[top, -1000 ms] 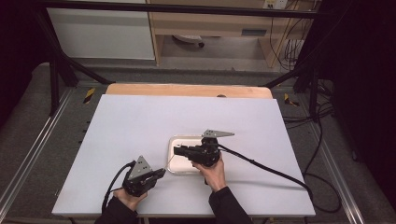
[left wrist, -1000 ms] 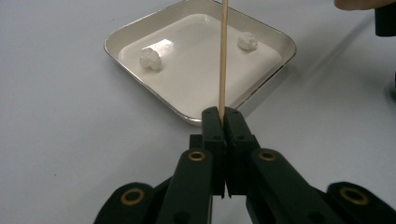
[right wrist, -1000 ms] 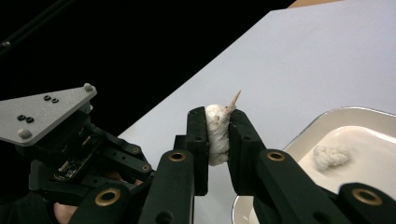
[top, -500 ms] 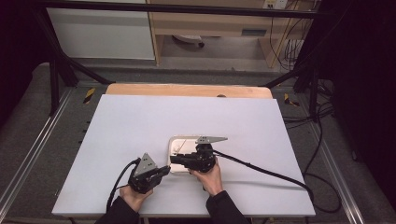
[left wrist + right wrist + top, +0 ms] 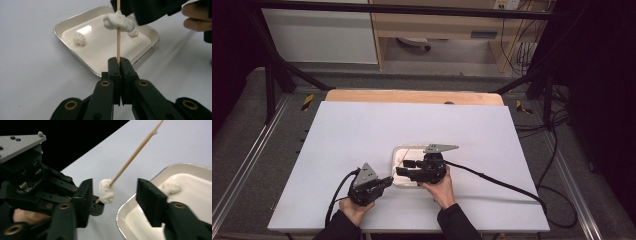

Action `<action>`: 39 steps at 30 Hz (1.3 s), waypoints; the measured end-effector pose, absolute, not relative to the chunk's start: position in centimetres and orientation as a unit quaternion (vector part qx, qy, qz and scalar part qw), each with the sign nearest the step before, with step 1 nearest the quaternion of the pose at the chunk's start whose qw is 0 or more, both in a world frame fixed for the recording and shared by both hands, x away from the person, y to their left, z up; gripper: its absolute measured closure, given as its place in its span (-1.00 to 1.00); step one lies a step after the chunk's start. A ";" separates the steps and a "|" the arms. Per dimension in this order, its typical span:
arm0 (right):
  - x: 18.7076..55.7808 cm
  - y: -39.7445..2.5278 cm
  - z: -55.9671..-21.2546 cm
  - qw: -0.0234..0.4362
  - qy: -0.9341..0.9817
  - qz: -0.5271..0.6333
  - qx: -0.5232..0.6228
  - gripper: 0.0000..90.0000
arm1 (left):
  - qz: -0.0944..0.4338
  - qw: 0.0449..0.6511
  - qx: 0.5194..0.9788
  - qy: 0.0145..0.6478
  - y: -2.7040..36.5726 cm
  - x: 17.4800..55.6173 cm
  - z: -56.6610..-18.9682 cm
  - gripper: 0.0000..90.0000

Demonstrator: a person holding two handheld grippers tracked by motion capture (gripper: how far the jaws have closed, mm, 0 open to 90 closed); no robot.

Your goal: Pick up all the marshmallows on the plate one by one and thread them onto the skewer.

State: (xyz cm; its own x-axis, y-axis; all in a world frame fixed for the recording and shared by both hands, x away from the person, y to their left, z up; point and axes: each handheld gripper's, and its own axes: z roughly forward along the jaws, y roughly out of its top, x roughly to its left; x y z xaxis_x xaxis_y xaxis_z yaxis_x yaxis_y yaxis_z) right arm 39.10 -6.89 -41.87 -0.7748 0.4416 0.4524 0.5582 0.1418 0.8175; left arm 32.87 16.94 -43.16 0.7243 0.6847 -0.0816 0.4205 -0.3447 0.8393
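My left gripper is shut on a thin wooden skewer that points up and away over the tray. A white fluffy lump is threaded on the skewer partway up. My right gripper stands open with one jaw on each side of that lump, touching neither. A shallow cream tray lies behind, with two more white lumps, one at its left and one at the back. From above, the left gripper and right gripper meet at the tray's near left corner.
The white table top spreads wide to the left and behind the tray. A wooden strip runs along its far edge. The right gripper's cable trails off to the right across the table.
The right gripper has come left and nearer, to the tray's near left corner. The left gripper has shifted right and forward to meet it.
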 end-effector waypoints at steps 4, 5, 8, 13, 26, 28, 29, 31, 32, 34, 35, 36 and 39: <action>39.2 -7.5 -41.2 0.022 -0.769 -0.551 -0.323 -0.29 | 0.145 0.457 0.807 0.345 17.3 32.8 -43.2 0.97; 39.3 -7.7 -41.1 0.016 -0.773 -0.547 -0.321 -0.36 | 0.144 0.457 0.807 0.345 17.4 32.8 -43.2 0.97; 39.5 -8.2 -40.7 -0.003 -0.786 -0.532 -0.316 -0.54 | 0.142 0.455 0.809 0.344 17.6 32.8 -43.2 0.97; 39.9 -9.4 -40.8 -0.020 -0.797 -0.511 -0.321 -0.73 | 0.137 0.455 0.809 0.346 17.7 32.8 -43.3 0.97; 40.5 -11.9 -41.8 -0.050 -0.829 -0.454 -0.323 -0.86 | 0.129 0.453 0.811 0.347 18.1 32.7 -43.4 0.97; 40.6 -12.1 -42.1 -0.052 -0.833 -0.448 -0.322 -0.83 | 0.130 0.452 0.811 0.347 18.1 32.7 -43.4 0.97; 40.6 -12.1 -42.2 -0.053 -0.834 -0.446 -0.321 -0.80 | 0.131 0.452 0.811 0.347 18.1 32.7 -43.4 0.97; 40.6 -12.2 -42.5 -0.057 -0.836 -0.442 -0.320 -0.76 | 0.130 0.452 0.811 0.347 18.1 32.7 -43.4 0.97; 40.6 -12.2 -42.7 -0.060 -0.838 -0.439 -0.319 -0.72 | 0.129 0.453 0.811 0.347 18.1 32.6 -43.4 0.97; 40.7 -12.2 -43.0 -0.065 -0.842 -0.431 -0.317 -0.66 | 0.129 0.454 0.811 0.346 18.1 32.6 -43.4 0.97; 40.7 -12.2 -43.1 -0.067 -0.844 -0.426 -0.317 -0.62 | 0.129 0.454 0.812 0.345 18.1 32.6 -43.4 0.97; 40.7 -12.2 -43.3 -0.070 -0.848 -0.423 -0.313 -0.57 | 0.129 0.453 0.812 0.345 18.1 32.6 -43.4 0.97; 40.7 -12.0 -43.6 -0.072 -0.853 -0.416 -0.306 -0.40 | 0.128 0.454 0.812 0.344 18.1 32.6 -43.4 0.97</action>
State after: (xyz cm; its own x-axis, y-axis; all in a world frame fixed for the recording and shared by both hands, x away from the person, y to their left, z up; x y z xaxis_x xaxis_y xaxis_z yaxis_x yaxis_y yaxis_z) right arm 40.67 -12.02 -43.60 -0.8023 0.5822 0.1315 0.4622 0.4665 0.7541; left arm 32.62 18.11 -43.40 0.7303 0.6751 -0.1042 0.4426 -0.3515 0.8250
